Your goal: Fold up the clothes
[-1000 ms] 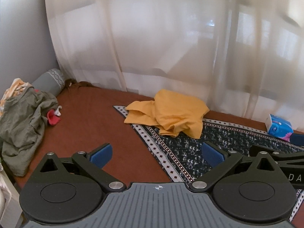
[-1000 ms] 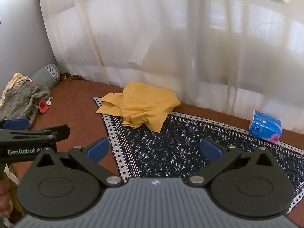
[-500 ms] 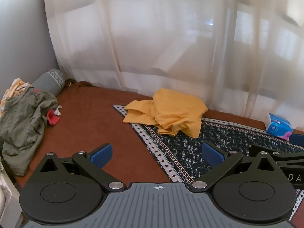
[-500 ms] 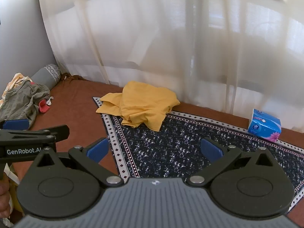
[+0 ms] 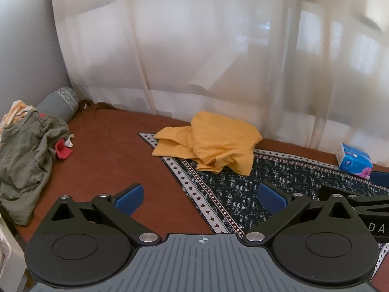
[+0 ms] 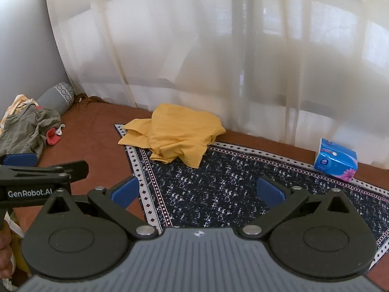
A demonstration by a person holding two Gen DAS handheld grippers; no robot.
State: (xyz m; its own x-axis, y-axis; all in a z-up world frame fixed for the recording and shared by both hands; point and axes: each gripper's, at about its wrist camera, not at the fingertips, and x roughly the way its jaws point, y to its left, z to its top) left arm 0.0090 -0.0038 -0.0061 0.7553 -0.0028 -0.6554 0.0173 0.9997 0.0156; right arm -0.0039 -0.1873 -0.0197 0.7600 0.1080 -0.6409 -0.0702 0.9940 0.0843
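Observation:
A crumpled yellow garment (image 5: pixel 211 143) (image 6: pixel 175 133) lies on the far corner of a dark patterned rug (image 5: pixel 279 189) (image 6: pixel 243 187), close to the curtain. A heap of olive-green clothing (image 5: pixel 24 155) (image 6: pixel 26 131) sits at the far left with a small red piece (image 5: pixel 62 149) beside it. My left gripper (image 5: pixel 200 199) is open and holds nothing, well short of the yellow garment. My right gripper (image 6: pixel 198 192) is open too, hovering over the rug with nothing between its fingers. The left gripper's side shows in the right wrist view at the left edge.
A blue tissue pack (image 5: pixel 353 160) (image 6: pixel 335 160) stands at the rug's far right edge. A sheer white curtain (image 6: pixel 218 60) closes off the back. A grey bolster (image 5: pixel 58 102) lies in the left corner. Brown floor (image 5: pixel 109 158) stretches between rug and clothing heap.
Both views have drifted slightly; the yellow garment sits a touch further left and higher in frame. Both grippers stay open and nothing on the floor has moved.

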